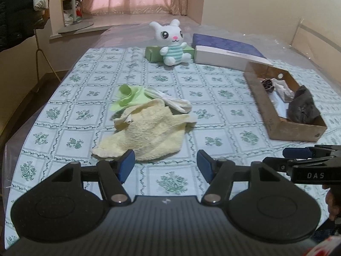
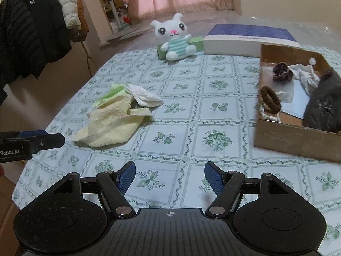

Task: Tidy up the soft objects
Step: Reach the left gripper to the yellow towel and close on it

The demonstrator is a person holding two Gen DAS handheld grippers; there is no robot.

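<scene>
Yellow towel (image 1: 147, 132) lies ahead of level, spread left claw (image 1: 166, 166).

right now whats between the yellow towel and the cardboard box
Only bare tablecloth separates the yellow towel from the cardboard box; the right wrist view shows it best.

Towel pile (image 1: 147, 125) left, open box (image 1: 283, 106) right, plush rabbit (image 1: 172, 42) behind, perhaps against a carton (image 1: 153, 53).

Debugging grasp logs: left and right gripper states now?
Left gripper: open, holding nothing, just short of the yellow towel.
Right gripper: open, holding nothing.
</scene>
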